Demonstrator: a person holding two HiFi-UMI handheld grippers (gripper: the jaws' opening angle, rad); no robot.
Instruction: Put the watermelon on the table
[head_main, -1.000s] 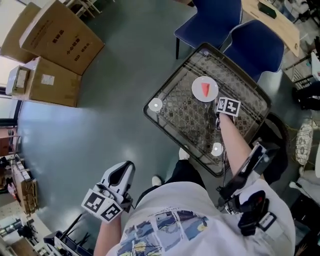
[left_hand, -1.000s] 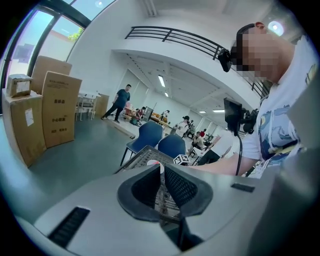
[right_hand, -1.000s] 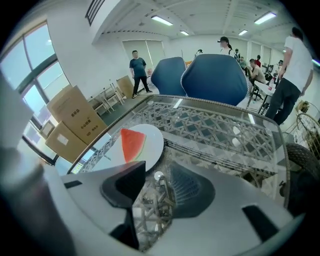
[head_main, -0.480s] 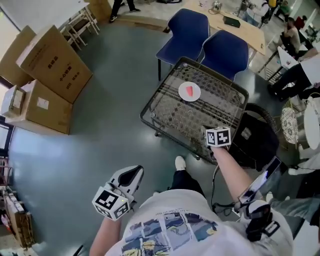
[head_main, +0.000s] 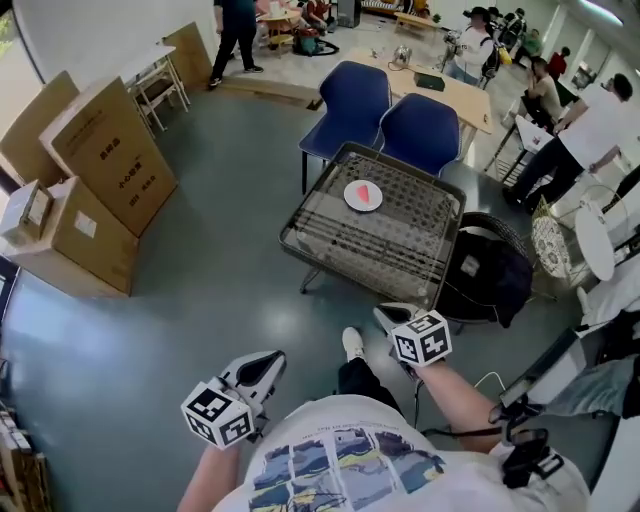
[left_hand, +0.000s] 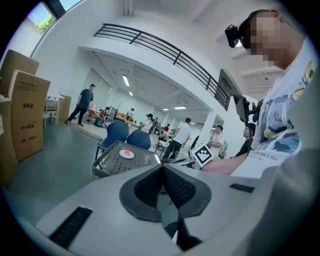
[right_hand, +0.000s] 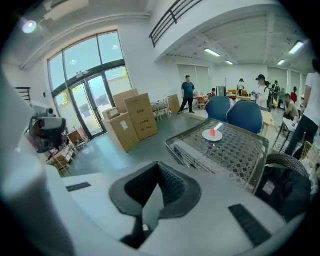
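Note:
A red watermelon slice (head_main: 366, 191) lies on a white plate (head_main: 357, 200) at the far side of the glass-topped mesh table (head_main: 310, 243). It also shows in the left gripper view as the slice (left_hand: 127, 151) and in the right gripper view as the slice (right_hand: 212, 132). My right gripper (head_main: 386, 316) is held close to my body, well short of the table's near edge; its jaws are shut and empty (right_hand: 158, 167). My left gripper (head_main: 268, 360) hangs over the floor at lower left, jaws shut with nothing in them (left_hand: 162, 167).
Two blue chairs (head_main: 352, 96) (head_main: 424, 127) stand behind the table. A black bag (head_main: 487, 276) sits by its right side. Cardboard boxes (head_main: 103, 150) line the left wall. Several people stand and sit at the back around a wooden table (head_main: 450, 92).
The right gripper has drawn back from beside the plate to near my body, off the table. The view has lifted and the table looks farther away. The slice stays on the plate.

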